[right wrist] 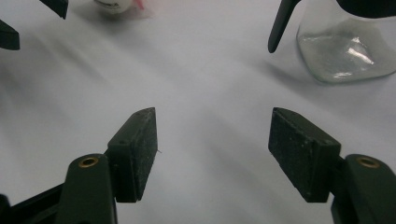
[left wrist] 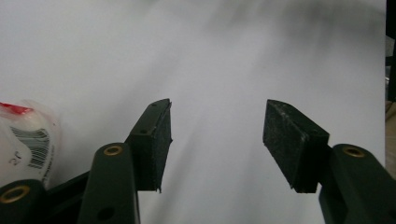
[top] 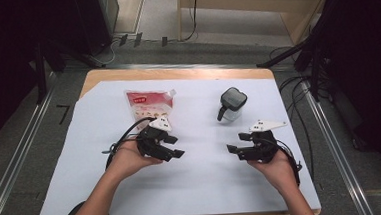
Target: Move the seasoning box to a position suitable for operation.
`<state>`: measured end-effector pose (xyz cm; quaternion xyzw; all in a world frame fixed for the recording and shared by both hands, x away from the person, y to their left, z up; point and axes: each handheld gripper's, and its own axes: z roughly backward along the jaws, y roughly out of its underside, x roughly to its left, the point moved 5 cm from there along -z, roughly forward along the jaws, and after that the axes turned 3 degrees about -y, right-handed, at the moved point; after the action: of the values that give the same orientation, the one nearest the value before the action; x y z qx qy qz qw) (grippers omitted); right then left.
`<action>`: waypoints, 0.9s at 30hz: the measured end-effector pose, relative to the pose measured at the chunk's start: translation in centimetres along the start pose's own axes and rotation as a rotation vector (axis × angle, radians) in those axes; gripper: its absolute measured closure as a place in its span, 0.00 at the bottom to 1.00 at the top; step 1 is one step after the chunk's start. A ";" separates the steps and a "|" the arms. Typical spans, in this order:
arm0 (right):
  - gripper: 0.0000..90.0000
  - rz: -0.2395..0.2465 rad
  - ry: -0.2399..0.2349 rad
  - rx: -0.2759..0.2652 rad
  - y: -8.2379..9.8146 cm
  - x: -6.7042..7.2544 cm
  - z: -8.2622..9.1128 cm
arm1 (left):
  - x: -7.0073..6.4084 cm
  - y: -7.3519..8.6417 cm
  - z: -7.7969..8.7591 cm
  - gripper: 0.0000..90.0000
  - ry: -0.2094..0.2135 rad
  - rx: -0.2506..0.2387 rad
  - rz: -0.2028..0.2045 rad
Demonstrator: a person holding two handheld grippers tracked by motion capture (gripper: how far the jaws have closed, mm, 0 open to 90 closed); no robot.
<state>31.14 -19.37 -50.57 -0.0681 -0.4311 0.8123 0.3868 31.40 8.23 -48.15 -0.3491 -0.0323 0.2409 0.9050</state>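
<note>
A white snack pouch (top: 148,104) with a red top band lies flat on the white sheet at the back left; its barcode corner (left wrist: 29,142) sits at the left edge of the left gripper view. A clear glass jar (top: 232,105) with a black lid and a black handle stands at the back right, also seen as the jar (right wrist: 345,49) in the right gripper view. My left gripper (top: 175,146) is open just in front of the pouch, jaws (left wrist: 217,140) wide apart over bare paper. My right gripper (top: 233,150) is open in front of the jar, nothing between its pads (right wrist: 212,149).
The white sheet (top: 198,187) covers most of a wooden table (top: 176,72). Cables trail from both grippers, and more lie on the floor at the right. Metal rails run along both sides of the table. Dark stands rise at the back corners.
</note>
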 end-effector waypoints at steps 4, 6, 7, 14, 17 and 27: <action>0.38 0.008 0.004 -0.008 -0.1 -0.1 -0.2 | -0.1 0.0 0.2 0.45 0.010 -0.017 0.001; 0.40 0.004 0.004 -0.008 -0.1 -0.1 -0.2 | -0.1 0.0 0.2 0.44 0.008 -0.016 0.005; 0.41 0.005 0.005 -0.009 -0.1 -0.2 -0.3 | 0.0 0.1 0.3 0.44 0.008 -0.015 0.001; 0.61 -0.036 0.018 -0.005 -0.5 -0.5 -0.3 | 0.2 0.2 0.7 0.43 0.007 -0.017 0.009; 0.70 -0.044 0.030 -0.019 -0.9 -0.8 -0.2 | 0.2 0.2 0.8 0.43 0.009 -0.019 0.010; 1.00 -0.056 0.058 -0.050 -2.5 -2.4 -0.6 | -0.2 0.7 1.3 0.44 -0.001 -0.024 0.016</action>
<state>34.48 -19.84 -49.62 -0.0892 -0.4419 0.7878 0.4198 30.63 9.39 -47.55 -0.3601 -0.0327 0.2479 0.8988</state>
